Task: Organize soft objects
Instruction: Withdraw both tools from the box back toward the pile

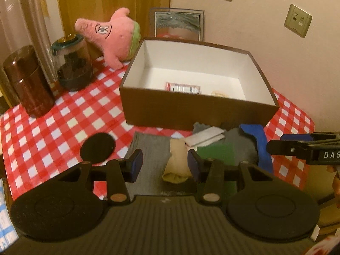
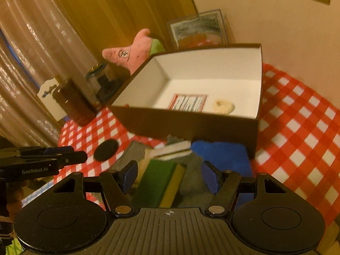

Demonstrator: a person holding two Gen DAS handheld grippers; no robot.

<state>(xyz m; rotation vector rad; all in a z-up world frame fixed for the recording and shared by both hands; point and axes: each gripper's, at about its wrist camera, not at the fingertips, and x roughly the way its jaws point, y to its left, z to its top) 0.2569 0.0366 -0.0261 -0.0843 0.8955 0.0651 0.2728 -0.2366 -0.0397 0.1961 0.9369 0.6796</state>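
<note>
A pile of soft things lies on the checked table in front of a brown box: a beige sock, grey cloths, a green-and-yellow sponge, white pads and a blue cloth. My left gripper is open, its pads either side of the beige sock. My right gripper is open above the sponge and grey cloth. The box holds a small cream fluffy item and a printed card. A pink plush leans at the back left.
A brown canister and a glass jar stand at the left. A black disc lies on the cloth. A framed picture leans on the wall behind the box. The table edge drops off at the right.
</note>
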